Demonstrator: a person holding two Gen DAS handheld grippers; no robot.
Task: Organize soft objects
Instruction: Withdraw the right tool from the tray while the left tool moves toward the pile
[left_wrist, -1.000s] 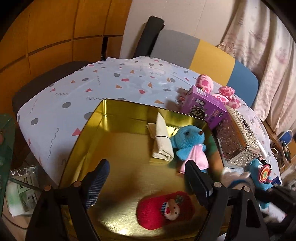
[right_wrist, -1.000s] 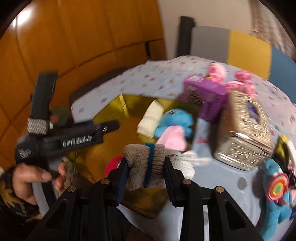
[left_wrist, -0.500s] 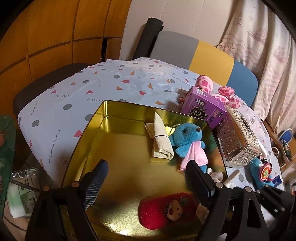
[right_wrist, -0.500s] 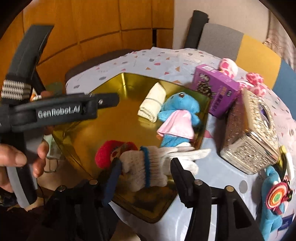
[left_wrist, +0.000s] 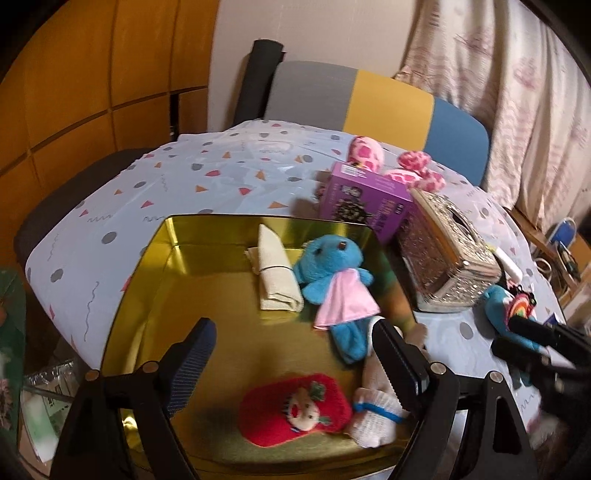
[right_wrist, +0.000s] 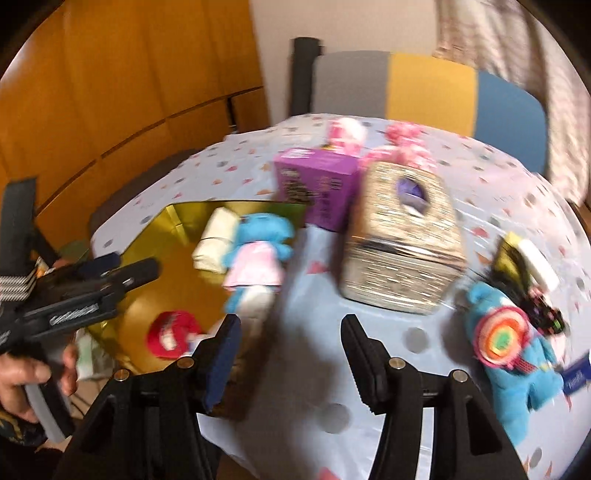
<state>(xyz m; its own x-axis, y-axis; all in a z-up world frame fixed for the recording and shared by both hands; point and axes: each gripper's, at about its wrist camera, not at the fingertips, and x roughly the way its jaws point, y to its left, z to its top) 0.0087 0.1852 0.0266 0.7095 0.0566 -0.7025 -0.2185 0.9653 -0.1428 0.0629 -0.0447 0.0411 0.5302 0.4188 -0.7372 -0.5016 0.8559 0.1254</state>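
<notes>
We count 4 soft things in the tray (left_wrist: 147, 266) under our empty, spread left gripper (left_wrist: 291, 354); blue toy (right_wrist: 513, 354) right of our spread right gripper (right_wrist: 290, 354) remains.

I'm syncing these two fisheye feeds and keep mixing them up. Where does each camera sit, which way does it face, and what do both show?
Left wrist: rides the left gripper, looking down into the gold tin; its own open fingers frame the view, and the right gripper shows at the right edge.
Right wrist: rides the right gripper, over the tablecloth beside the tin, facing the silver tissue box; its open fingers and the person's left hand show.
Shared: tin, blue plush, red plush, purple box.
</notes>
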